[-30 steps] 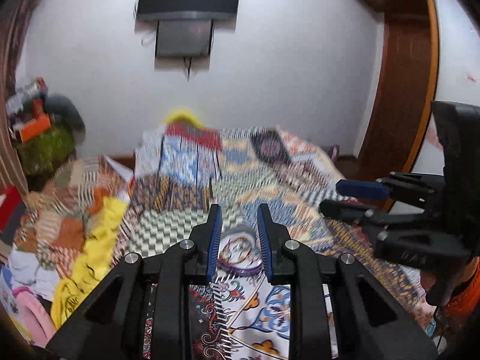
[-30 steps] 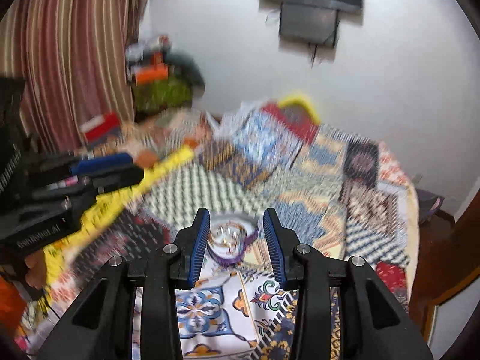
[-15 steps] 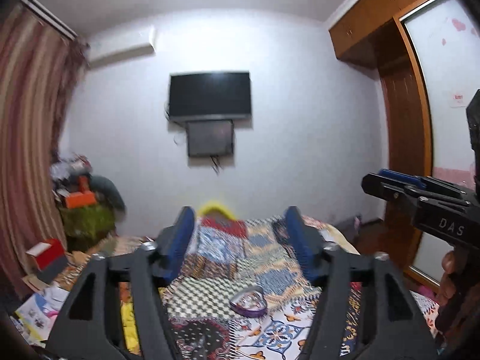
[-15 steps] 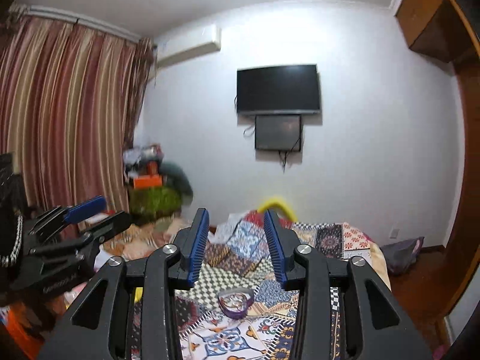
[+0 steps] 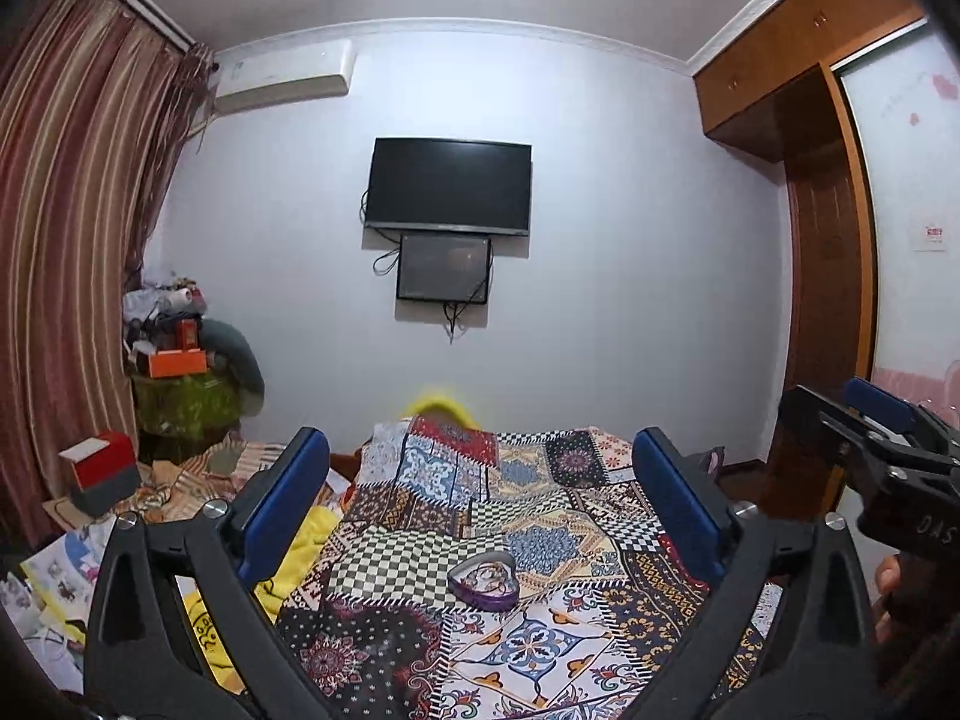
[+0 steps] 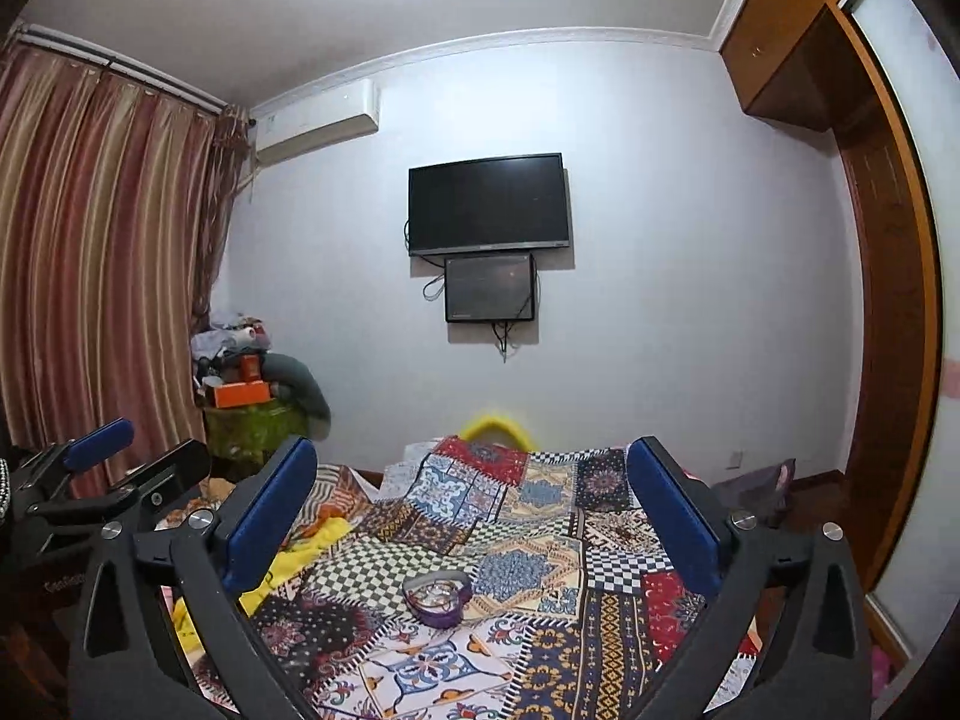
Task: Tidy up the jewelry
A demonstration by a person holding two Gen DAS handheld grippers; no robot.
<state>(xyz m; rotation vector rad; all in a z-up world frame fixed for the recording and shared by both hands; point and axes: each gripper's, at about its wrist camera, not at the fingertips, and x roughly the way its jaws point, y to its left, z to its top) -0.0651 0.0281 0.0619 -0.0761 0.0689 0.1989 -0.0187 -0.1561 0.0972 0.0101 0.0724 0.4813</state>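
Left wrist view, left to right: striped brown curtain (image 5: pixel 72 252) fills the left edge, clutter pile with an orange box (image 5: pixel 177 363) sits lower left, black wall TV (image 5: pixel 449 187) centre, wooden wardrobe (image 5: pixel 822 276) right.

Left hand-held gripper (image 5: pixel 480 501): jaws have just been opening, now spread wide apart with nothing between them. The purple heart-shaped jewelry tin (image 5: pixel 485 579) sits lower centre on the patchwork bedspread (image 5: pixel 540 516), lid off, bangles visible inside, well clear of the blue pads.

Right hand-held gripper (image 6: pixel 477 507): same story, jaws just opened, now far apart and empty. The tin shows lower centre in that view too, resting on the bed.

Step, as I read it: both tools released and pulled back level, so either a reset or the task is near done. No loose jewelry visible on the bedspread. Next move, if any: tilt down toward the tin, find its lid, which is not in view.
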